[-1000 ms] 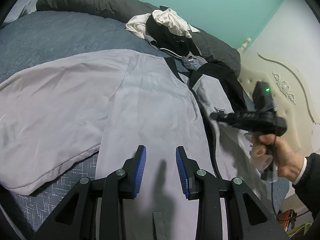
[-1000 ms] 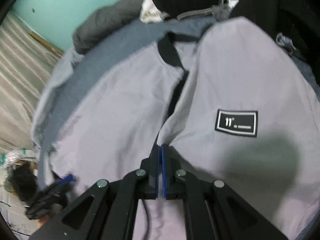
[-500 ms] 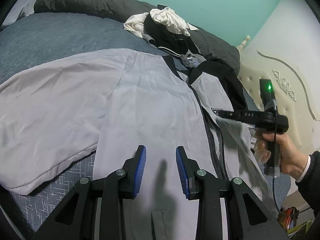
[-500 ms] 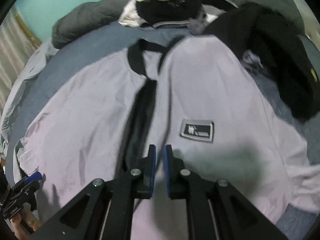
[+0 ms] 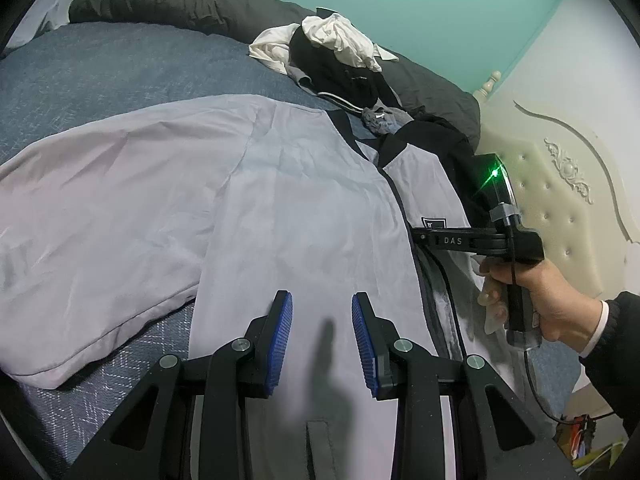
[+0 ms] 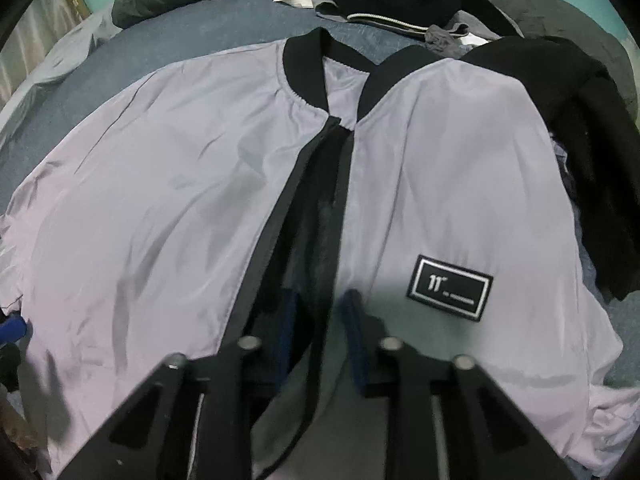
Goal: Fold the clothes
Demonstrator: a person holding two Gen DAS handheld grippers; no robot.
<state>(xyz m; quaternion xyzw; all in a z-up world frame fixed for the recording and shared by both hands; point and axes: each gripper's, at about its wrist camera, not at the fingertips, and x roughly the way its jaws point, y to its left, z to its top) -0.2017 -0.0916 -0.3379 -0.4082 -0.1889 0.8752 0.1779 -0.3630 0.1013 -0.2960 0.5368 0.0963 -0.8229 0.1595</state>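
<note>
Since the earlier frames, the right gripper (image 6: pixel 318 320) had swung from the jacket's right side to above its open front, and its jaws had just been opening from fully closed to a narrow gap, nothing pinched between the blue pads (image 6: pixel 354 322). From the left wrist view the right gripper (image 5: pixel 418 236) reached in sideways over the zipper line, held by a hand (image 5: pixel 536 300) in a dark sleeve. The left gripper (image 5: pixel 322 344) had not shifted; it hovered partly open above the lower front panel, gripping nothing.

The jacket (image 6: pixel 140 208) lay face up, spread flat on the blue bedspread (image 5: pixel 100 68), pale lilac-grey and shiny, lightly wrinkled. It had a black ribbed collar (image 6: pixel 308 64) and black zipper edging (image 6: pixel 280 216) parted into a narrow V. A black rectangular patch (image 6: pixel 450 288) with white lettering sat on one chest panel. One sleeve (image 5: pixel 92 216) stretched out to the side. A pile of black and white clothes (image 5: pixel 340 52) lay beyond the collar.
</note>
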